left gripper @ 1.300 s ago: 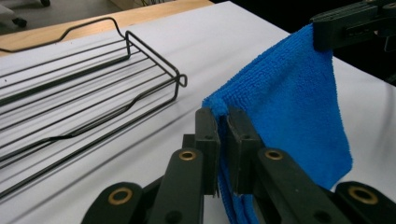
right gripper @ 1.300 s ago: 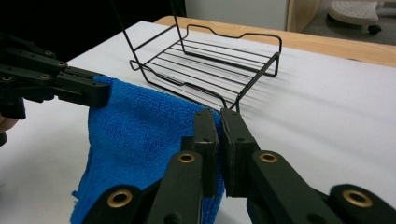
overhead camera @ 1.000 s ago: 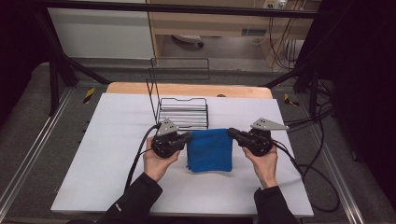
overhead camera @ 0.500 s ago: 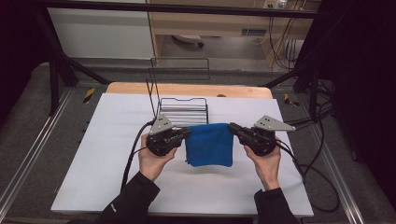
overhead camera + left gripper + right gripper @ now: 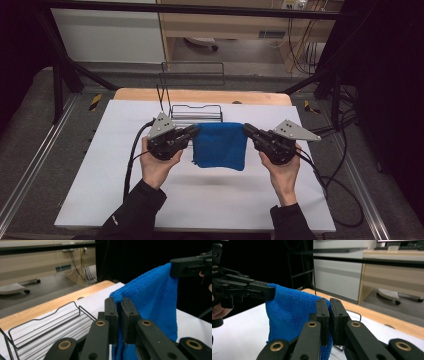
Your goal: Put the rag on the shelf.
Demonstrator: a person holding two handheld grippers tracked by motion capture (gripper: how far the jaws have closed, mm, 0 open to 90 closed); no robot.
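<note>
A person's left hand (image 5: 159, 167) holds the left gripper (image 5: 192, 131) above the white table (image 5: 110, 200), its jaws clamped together on the upper left corner of a blue cloth (image 5: 220, 146). In the left gripper view the same gripper (image 5: 119, 306) pinches a fold of the cloth (image 5: 152, 300) between its black pads, the fabric bunched over the tips and trailing down past them. The cloth hangs clear of the table, in front of a black wire rack (image 5: 196, 114), and casts a soft shadow on the white surface below. Its top edge runs level from one gripper to the other, the long axis lying left to right across the table, while the body of the fabric drops straight down, the lower edge pointing at the tabletop. At the upper right corner the right gripper (image 5: 248, 131), in the right hand (image 5: 282, 175), is likewise closed tight on the cloth; the right gripper view shows its jaws (image 5: 330, 305) pressed on the fabric (image 5: 289, 312), with the other gripper gripping the far corner.
</note>
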